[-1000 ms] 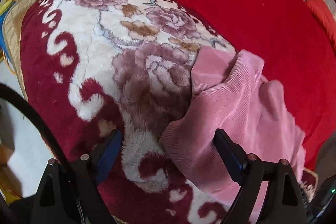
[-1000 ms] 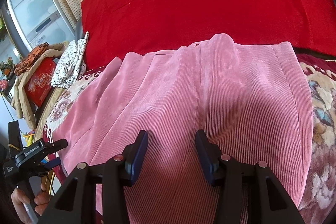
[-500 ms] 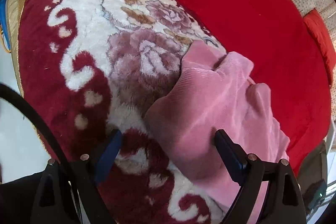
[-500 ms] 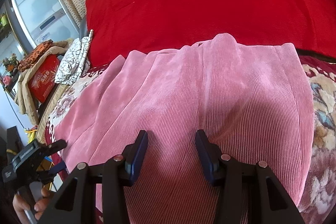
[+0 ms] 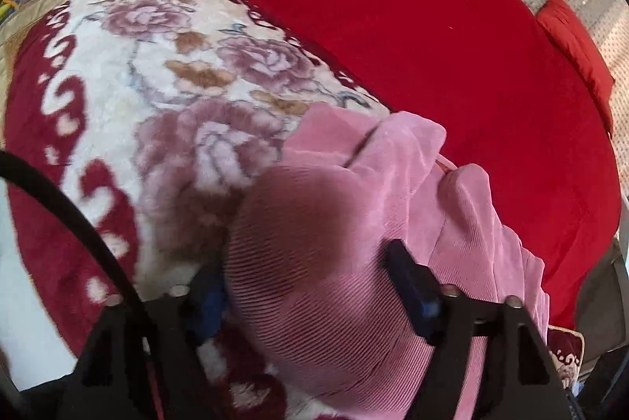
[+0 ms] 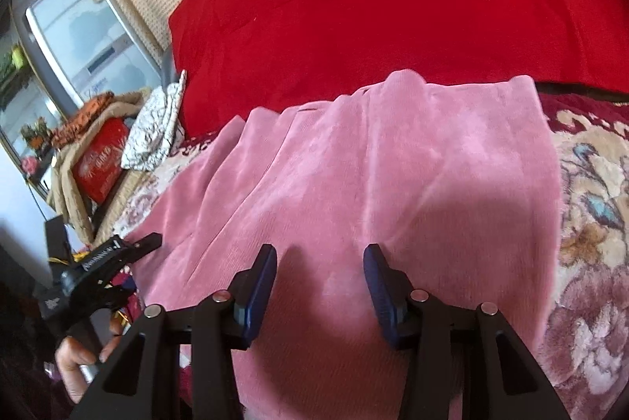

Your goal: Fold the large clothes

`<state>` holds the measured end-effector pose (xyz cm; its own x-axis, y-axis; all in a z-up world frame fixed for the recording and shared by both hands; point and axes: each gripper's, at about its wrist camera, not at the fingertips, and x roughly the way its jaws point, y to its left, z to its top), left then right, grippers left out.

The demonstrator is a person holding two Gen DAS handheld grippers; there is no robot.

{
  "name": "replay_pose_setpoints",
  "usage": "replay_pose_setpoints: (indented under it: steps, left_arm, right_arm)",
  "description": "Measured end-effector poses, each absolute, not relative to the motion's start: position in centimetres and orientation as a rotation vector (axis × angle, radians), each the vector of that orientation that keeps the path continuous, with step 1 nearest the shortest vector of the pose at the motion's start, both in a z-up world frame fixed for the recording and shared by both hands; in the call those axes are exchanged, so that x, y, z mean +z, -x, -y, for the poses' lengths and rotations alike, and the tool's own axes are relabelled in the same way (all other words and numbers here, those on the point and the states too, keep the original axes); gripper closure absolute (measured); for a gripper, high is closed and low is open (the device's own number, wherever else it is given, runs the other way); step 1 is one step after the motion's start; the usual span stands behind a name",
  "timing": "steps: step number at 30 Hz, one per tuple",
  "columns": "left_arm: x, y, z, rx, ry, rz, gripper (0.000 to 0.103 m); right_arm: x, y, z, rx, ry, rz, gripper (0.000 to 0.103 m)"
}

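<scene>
Pink corduroy garment (image 6: pixel 354 184) on floral plush blanket (image 5: pixel 157 105) | partly folded, bunched at left | left gripper (image 5: pixel 310 286) jaws closing around bunched end, not clamped | right gripper (image 6: pixel 320 282) half-open, empty | smoothing, further folds remain

My right gripper (image 6: pixel 320 280) hangs over the pink corduroy garment (image 6: pixel 377 176), jaws parted, cloth beneath them and nothing pinched. The garment lies spread on the floral blanket (image 6: pixel 589 223), a red cushion (image 6: pixel 393 7) behind it. At lower left my left gripper (image 6: pixel 106 258) reaches toward the garment's edge.
</scene>
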<state>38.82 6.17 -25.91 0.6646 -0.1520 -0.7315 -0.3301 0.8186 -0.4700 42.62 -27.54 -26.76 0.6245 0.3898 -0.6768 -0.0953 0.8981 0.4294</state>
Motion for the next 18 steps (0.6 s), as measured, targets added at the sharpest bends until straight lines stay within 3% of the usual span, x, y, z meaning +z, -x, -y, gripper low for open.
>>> replay_pose_setpoints:
  steps: [2,4,6,10,18]
  left_arm:
    - [-26.1,-39.5,-5.8,0.096,0.599,-0.832,0.025]
    - [-26.2,-39.9,-5.7,0.085,0.589,-0.812,0.055]
    - [-26.1,-40.1,-5.5,0.041,0.588,-0.802,0.064]
    - [-24.1,-39.7,-3.8,0.008,0.483,-0.751,0.072]
    - [-16.1,-37.7,3.5,-0.196,0.225,-0.637,0.076]
  right_arm:
    - [-26.8,-42.6,28.3,0.283,-0.400,-0.855,0.054]
    - [-26.8,-42.5,28.9,0.291,-0.431,-0.855,0.054]
    - [-26.9,-42.4,29.2,0.303,-0.447,-0.860,0.054]
    - [-27.6,-42.5,30.0,0.355,-0.511,-0.891,0.055]
    - [-30.3,-43.1,35.1,0.466,-0.905,-0.949,0.061]
